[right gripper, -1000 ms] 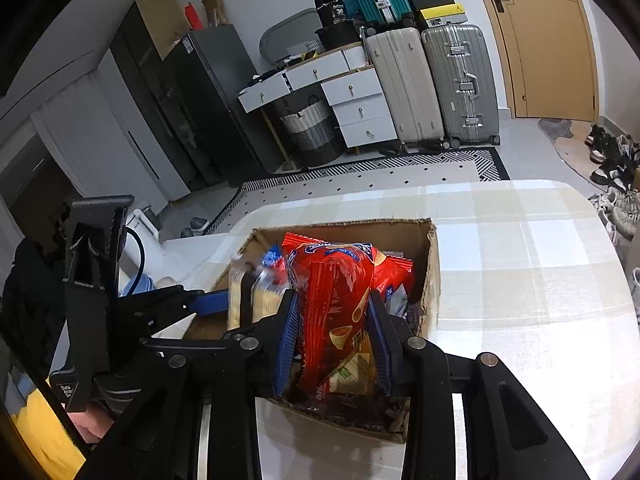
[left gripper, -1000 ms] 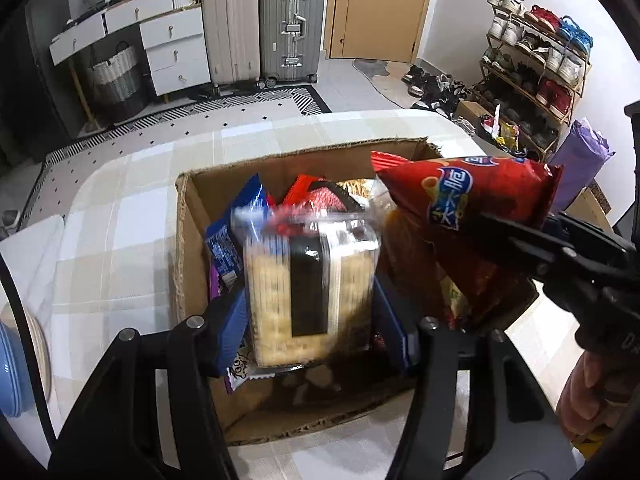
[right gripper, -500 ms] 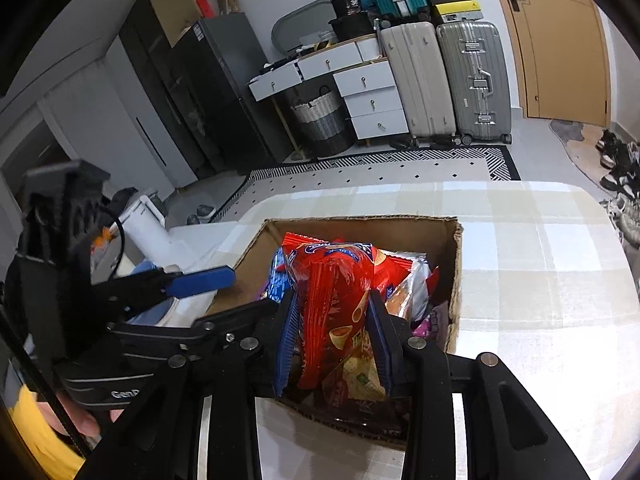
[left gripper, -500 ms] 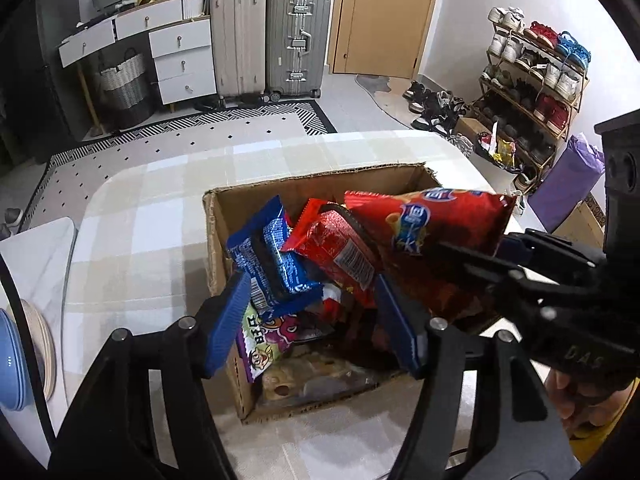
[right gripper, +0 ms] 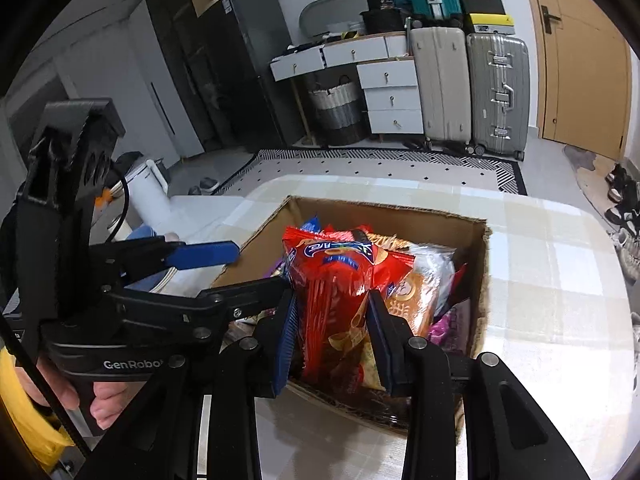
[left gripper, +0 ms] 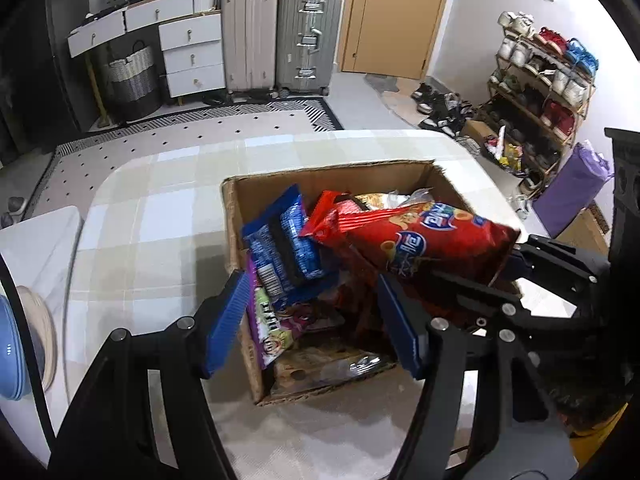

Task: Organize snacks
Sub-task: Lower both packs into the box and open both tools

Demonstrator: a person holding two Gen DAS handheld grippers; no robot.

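A cardboard box (left gripper: 320, 178) (right gripper: 384, 220) on the checked table holds several snack packets, among them a blue cookie pack (left gripper: 288, 240), a purple one (left gripper: 268, 320) and a clear pack (left gripper: 340, 360) lying low at the near side. My left gripper (left gripper: 312, 278) hovers open over the box's near left corner with nothing between its blue fingers (right gripper: 204, 255). My right gripper (right gripper: 331, 294) is shut on a red chip bag (right gripper: 332, 280) (left gripper: 420, 240). The bag hangs over the right half of the box, just above the other packets.
The checked tablecloth (left gripper: 160, 200) spreads around the box. Stacked bowls (left gripper: 24, 340) sit at the table's left edge. A hand (right gripper: 104, 400) holds the left gripper's handle. Suitcases (left gripper: 280, 36), drawers and a shoe rack (left gripper: 552, 80) stand far behind.
The left gripper let go of a clear cracker pack, which dropped into the box, then opened wider and pulled back and up. The right gripper carried the red bag leftward over the box.
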